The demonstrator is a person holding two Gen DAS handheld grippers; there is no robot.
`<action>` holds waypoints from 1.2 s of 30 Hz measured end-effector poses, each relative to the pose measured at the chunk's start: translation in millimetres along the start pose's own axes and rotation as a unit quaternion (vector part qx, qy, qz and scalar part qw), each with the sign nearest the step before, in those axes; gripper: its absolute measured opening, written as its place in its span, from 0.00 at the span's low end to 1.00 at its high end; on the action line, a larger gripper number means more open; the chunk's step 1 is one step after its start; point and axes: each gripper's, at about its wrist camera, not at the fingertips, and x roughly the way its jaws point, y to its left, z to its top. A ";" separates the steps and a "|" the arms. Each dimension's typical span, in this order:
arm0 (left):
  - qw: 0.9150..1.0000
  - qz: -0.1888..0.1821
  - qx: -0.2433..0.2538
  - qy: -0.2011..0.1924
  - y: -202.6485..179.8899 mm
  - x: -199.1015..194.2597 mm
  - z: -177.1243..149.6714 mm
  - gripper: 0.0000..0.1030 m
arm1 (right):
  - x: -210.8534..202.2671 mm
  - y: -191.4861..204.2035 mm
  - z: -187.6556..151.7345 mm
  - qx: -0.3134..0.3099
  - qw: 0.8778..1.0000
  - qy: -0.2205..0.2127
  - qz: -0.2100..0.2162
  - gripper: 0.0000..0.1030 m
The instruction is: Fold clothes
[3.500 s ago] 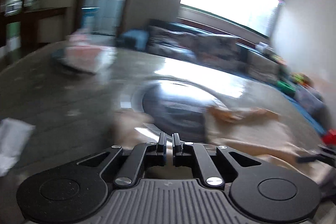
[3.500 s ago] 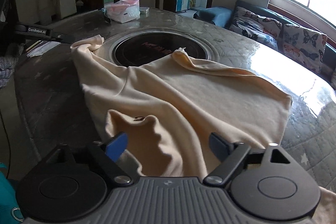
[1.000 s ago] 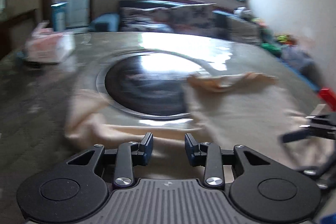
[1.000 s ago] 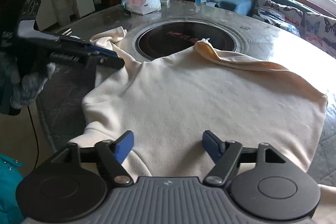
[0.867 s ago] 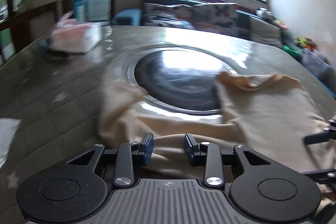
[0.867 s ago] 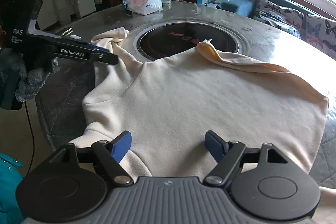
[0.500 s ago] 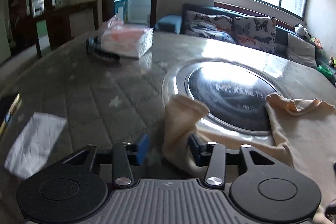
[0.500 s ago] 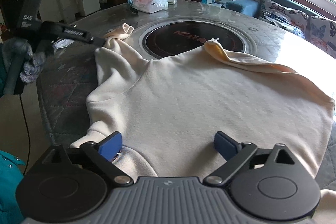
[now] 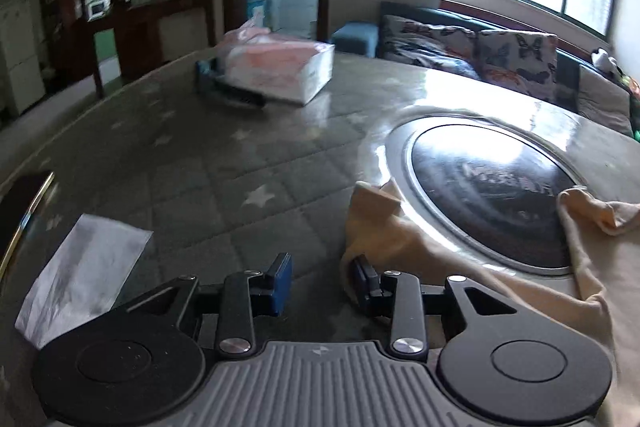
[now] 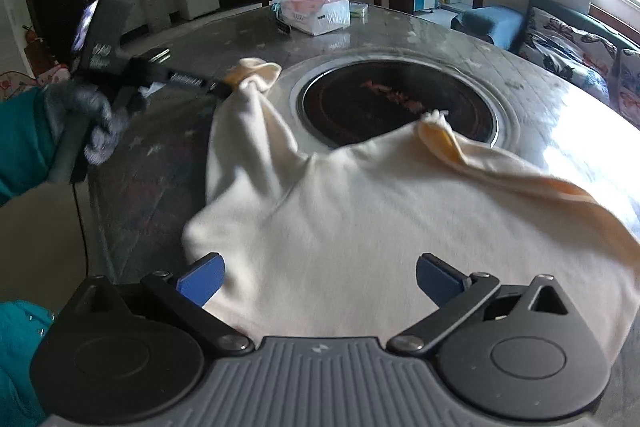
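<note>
Right gripper (image 10: 318, 277) nearest, jaws spread wide, gripping nothing, hovering over near edge of cream sweatshirt (image 10: 360, 219). Sweatshirt spread flat on tabletop (image 10: 160, 163), far edge reaching round inset cooktop (image 10: 396, 103). Left gripper (image 9: 322, 281) jaws parted, right fingertip against bunched sleeve (image 9: 380, 223), sleeve not clamped between pads. Sleeve lying just beside cooktop rim. White paper (image 9: 80, 275) at left of left gripper. Farther back, pink tissue pack (image 10: 316, 9) on tabletop. Beyond, sofa with butterfly cushions (image 9: 516, 55) below window.
</note>
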 end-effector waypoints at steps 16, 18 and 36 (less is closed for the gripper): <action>0.999 -0.032 0.001 -0.016 -11.8 -4.6 14.8 0.43 | 80.9 -57.4 61.6 0.040 0.997 0.017 0.068 1.00; 1.000 -0.024 0.000 -0.010 -9.0 1.9 15.0 0.43 | 88.7 -64.8 66.6 0.044 0.997 0.018 0.062 1.00; 1.000 0.002 -0.005 -0.003 4.0 25.9 17.3 0.48 | 65.5 -98.4 69.2 0.047 0.998 0.005 -0.040 1.00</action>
